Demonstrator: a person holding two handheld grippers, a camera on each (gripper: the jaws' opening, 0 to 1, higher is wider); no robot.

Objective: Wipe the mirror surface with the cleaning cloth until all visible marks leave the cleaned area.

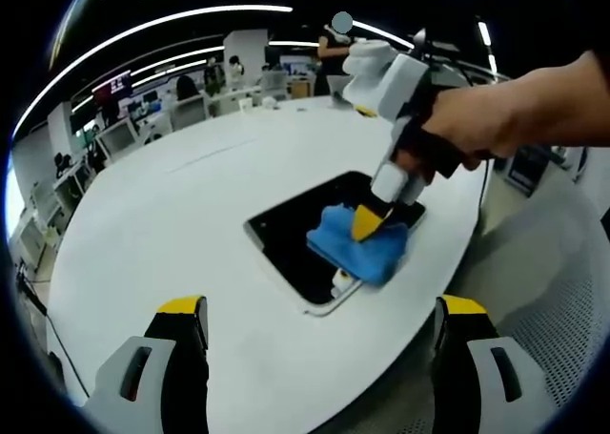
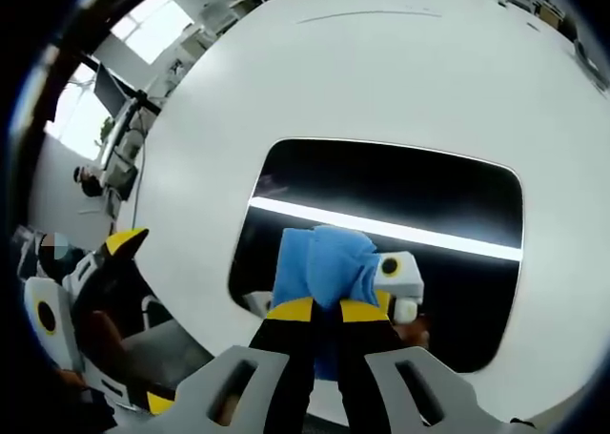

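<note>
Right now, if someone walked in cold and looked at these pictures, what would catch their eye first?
Most striking is the bright blue cleaning cloth, pinched in the right gripper and pressed onto the dark mirror lying flat on the round white table. In the right gripper view, a bright ceiling-light streak reflects across the mirror just above the cloth. The left gripper hangs open over the table's near edge, holding nothing.
</note>
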